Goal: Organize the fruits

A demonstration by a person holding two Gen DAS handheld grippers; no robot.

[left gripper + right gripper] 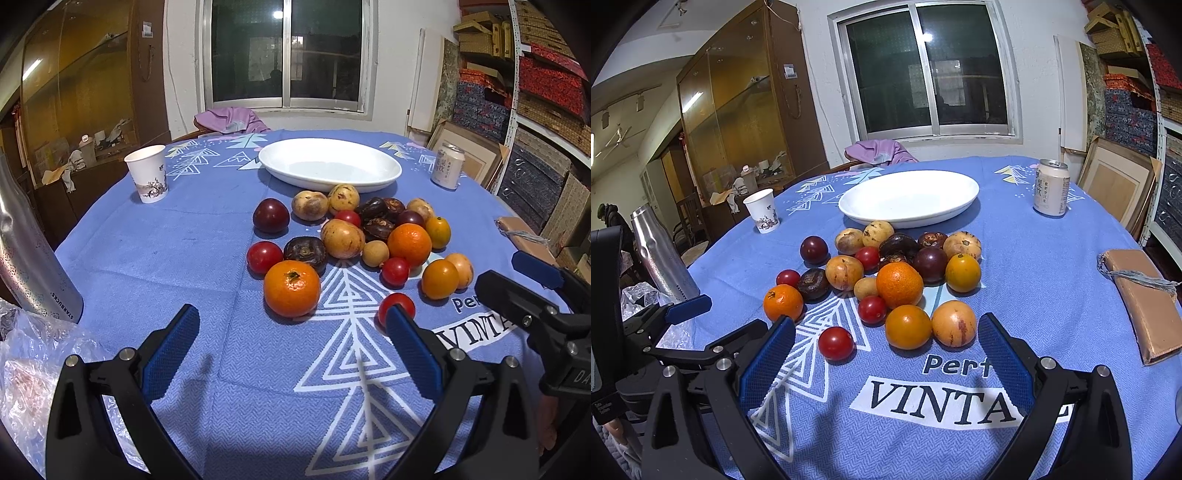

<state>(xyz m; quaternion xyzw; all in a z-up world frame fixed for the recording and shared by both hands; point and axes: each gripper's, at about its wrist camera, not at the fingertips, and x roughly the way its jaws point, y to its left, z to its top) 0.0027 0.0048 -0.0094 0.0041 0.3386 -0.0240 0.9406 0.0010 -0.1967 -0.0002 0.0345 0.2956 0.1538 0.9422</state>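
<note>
Starting at the left edge of the round table, a steel bottle [661,251] stands beside crumpled plastic wrap [33,369], with a paper cup [762,216] farther back. The left gripper [291,350] hovers over the blue tablecloth [166,258] with jaws spread wide and nothing between them. At centre, the fruit pile [886,273] (tangerines, red tomatoes, dark plums, brown-skinned fruit) lies loose on the cloth, just in front of the white oval dish [908,199], which holds nothing. One small red tomato [836,343] sits apart on the near side of the pile. The right gripper [886,358] is likewise spread wide and unloaded, short of the nearest fruit. Farther right stand a drink can [1051,188] and a tan flat box [1145,310] near the table edge.
</note>
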